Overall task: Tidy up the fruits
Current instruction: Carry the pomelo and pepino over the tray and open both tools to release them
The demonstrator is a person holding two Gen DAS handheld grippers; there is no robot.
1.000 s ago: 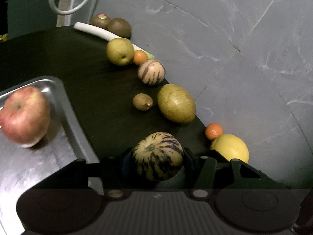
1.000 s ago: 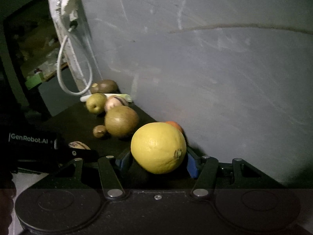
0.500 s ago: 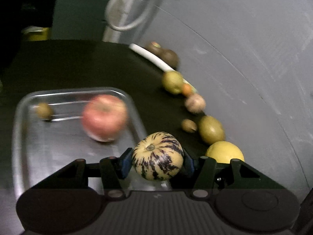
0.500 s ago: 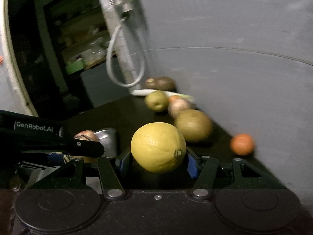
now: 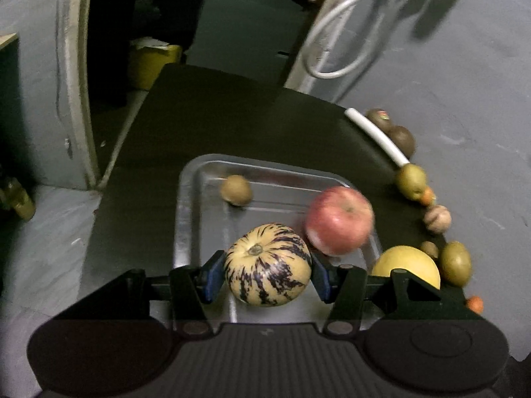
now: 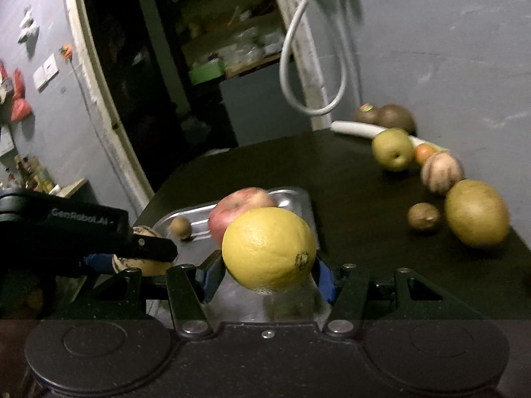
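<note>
My left gripper (image 5: 267, 273) is shut on a cream melon with purple stripes (image 5: 267, 263), held above the near end of a metal tray (image 5: 190, 199). In the tray lie a red apple (image 5: 338, 220) and a small brown kiwi (image 5: 236, 189). My right gripper (image 6: 267, 273) is shut on a yellow lemon (image 6: 268, 253), also near the tray (image 6: 292, 197), with the apple (image 6: 242, 204) just behind it. The left gripper (image 6: 132, 255) with its striped melon shows at the left of the right wrist view. The lemon (image 5: 406, 265) appears at the right in the left wrist view.
Along the grey wall on the dark table (image 6: 348, 182) lie a green pear (image 6: 393, 149), a second striped melon (image 6: 441, 172), a large green-brown fruit (image 6: 476, 217), a small brown fruit (image 6: 424, 216), two dark kiwis (image 6: 396, 117), small oranges (image 6: 424, 152) and a white stalk (image 6: 355, 129).
Both grippers have swung left from the fruit row by the wall to the tray, each still holding its fruit. The tray, apple and kiwi have come to the centre of view.
</note>
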